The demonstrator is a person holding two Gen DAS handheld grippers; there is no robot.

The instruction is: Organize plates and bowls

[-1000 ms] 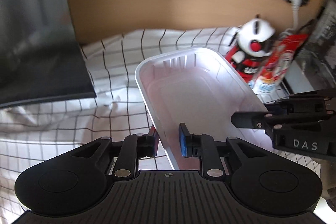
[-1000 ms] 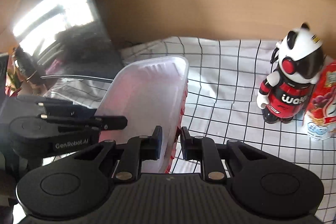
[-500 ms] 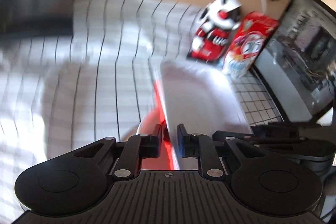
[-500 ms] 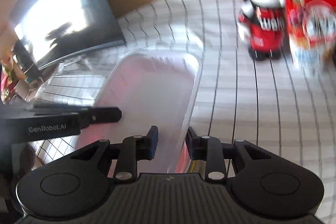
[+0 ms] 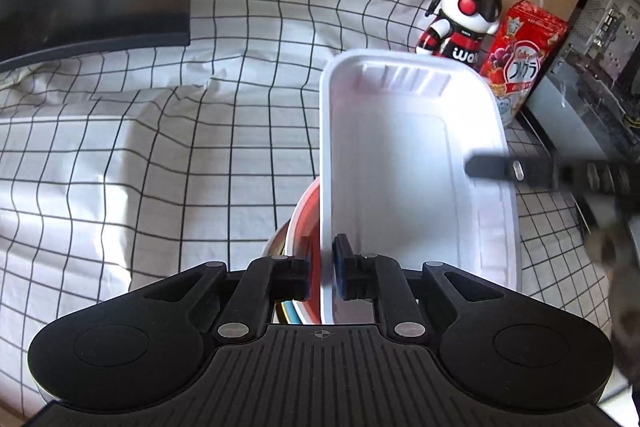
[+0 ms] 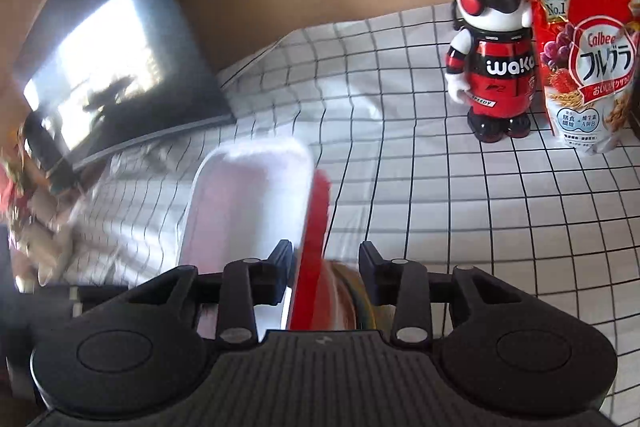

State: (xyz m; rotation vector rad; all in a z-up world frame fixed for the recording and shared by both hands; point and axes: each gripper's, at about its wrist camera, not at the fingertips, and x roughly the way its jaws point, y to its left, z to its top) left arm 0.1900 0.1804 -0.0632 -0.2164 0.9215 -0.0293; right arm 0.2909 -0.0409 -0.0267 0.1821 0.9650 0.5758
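Left gripper [image 5: 321,277] jaws grasp the white tray [image 5: 408,163] low centre, right gripper [image 6: 323,267] released; next, settle it onto the red plate [image 6: 314,247].

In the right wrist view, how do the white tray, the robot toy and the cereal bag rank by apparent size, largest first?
1. white tray, though it is nearest the camera and blurred, so its lead is unsure.
2. and 3. robot toy and cereal bag: they look about alike, and the bag is cut by the frame edge.

The tray [image 5: 408,163] lies on the stacked plates [image 5: 306,223], which sit on the checked cloth [image 5: 160,147]. Behind it the toy robot [image 5: 464,23] stands left of the cereal bag [image 5: 520,47].
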